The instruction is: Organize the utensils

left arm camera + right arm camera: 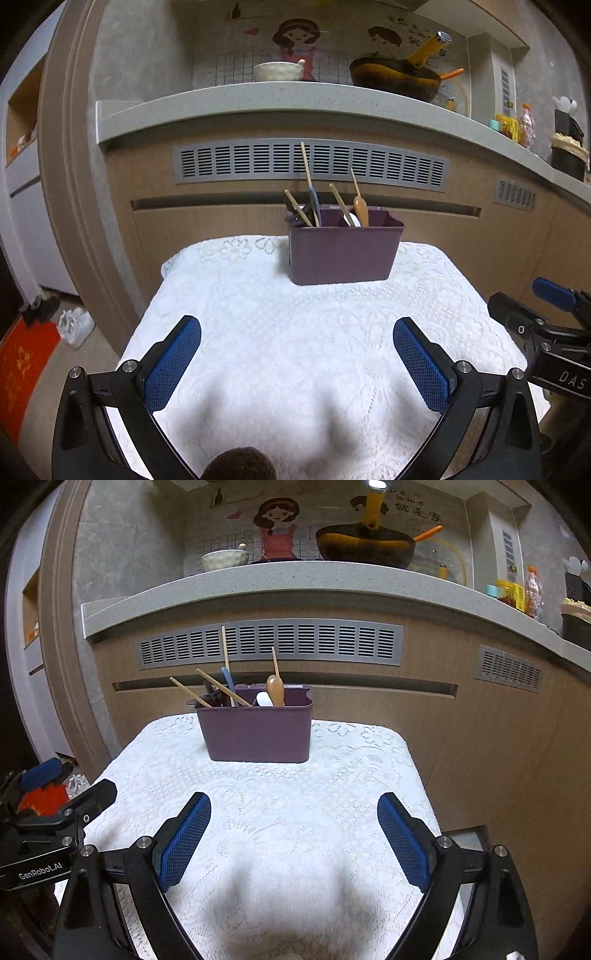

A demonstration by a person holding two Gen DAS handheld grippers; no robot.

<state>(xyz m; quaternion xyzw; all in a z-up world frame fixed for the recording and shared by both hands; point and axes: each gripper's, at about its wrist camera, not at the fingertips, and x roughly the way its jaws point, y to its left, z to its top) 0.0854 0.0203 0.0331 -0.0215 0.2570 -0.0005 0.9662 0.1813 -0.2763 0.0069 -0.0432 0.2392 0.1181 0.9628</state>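
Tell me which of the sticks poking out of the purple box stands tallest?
The thin wooden chopstick at the left end of the purple box, beside the blue-grey handle; its tip rises well above the others.

lace tablecloth (258, 332) | counter: wok (395, 79), bowl (277, 71) | floor: shoes, probably (75, 326)

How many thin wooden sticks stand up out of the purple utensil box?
4 visible. In the purple utensil box: tallest stick and short leaning stick on the left, slanted stick in the middle, thin stick behind the wooden spoon. More may be hidden inside.
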